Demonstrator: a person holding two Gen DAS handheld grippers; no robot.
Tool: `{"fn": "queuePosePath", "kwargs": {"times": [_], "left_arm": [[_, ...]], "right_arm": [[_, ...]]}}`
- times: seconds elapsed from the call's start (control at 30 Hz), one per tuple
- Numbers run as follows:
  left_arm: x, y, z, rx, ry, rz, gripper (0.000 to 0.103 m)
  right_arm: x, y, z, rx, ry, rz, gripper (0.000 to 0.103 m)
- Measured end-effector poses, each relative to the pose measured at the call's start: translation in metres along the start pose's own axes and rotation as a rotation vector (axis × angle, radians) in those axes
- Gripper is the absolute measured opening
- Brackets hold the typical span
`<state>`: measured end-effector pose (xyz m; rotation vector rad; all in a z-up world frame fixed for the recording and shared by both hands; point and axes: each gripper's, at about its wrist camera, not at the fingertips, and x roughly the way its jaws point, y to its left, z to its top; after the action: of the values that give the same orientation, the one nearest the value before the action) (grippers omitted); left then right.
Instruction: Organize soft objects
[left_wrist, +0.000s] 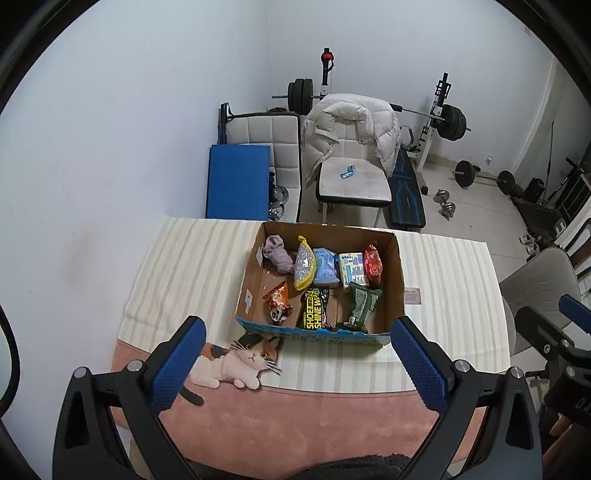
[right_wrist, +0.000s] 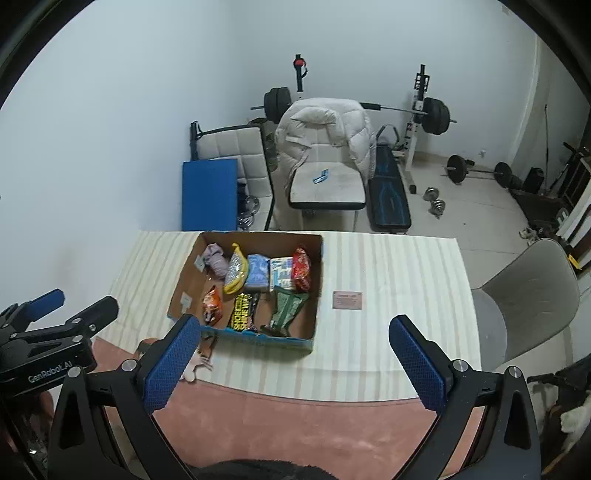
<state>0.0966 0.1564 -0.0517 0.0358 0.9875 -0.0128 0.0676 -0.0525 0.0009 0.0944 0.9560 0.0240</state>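
A cardboard box (left_wrist: 400, 273) stands on the striped cloth of the table (left_wrist: 184, 258) and also shows in the right wrist view (right_wrist: 319, 280). In it lie a lilac cloth bundle (left_wrist: 277, 253), a yellow-edged pouch (left_wrist: 306, 264), a blue pack (left_wrist: 325, 271), a white-blue tissue pack (left_wrist: 352, 273), a red packet (left_wrist: 373, 262), an orange snack bag (left_wrist: 277, 301), a black-yellow wipes pack (left_wrist: 316, 308) and a green cloth (left_wrist: 364, 304). My left gripper (left_wrist: 297, 365) is open and empty, held above the table's near edge. My right gripper (right_wrist: 295, 363) is open and empty, beside it.
A small pink card (right_wrist: 347, 299) lies on the cloth right of the box. A grey chair (right_wrist: 528, 295) stands at the table's right. Behind the table are a white chair with a jacket (left_wrist: 351, 147), a blue pad (left_wrist: 238, 181) and a barbell rack (left_wrist: 436, 118).
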Motion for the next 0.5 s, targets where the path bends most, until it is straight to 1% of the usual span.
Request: {"fn": "queuePosePath", "kwargs": {"times": [0.17,0.5], "left_arm": [[0.000,-0.004,0.004,0.011,-0.029,0.015,0.103],[0.000,-0.005,0.006,0.013,-0.048,0.013,0.103]], "right_arm": [[-0.001,-0.007,0.004,0.016,-0.022,-0.020,0.103],[-0.001,-0.012,0.006,0.021,-0.038,-0.040,0.103]]}}
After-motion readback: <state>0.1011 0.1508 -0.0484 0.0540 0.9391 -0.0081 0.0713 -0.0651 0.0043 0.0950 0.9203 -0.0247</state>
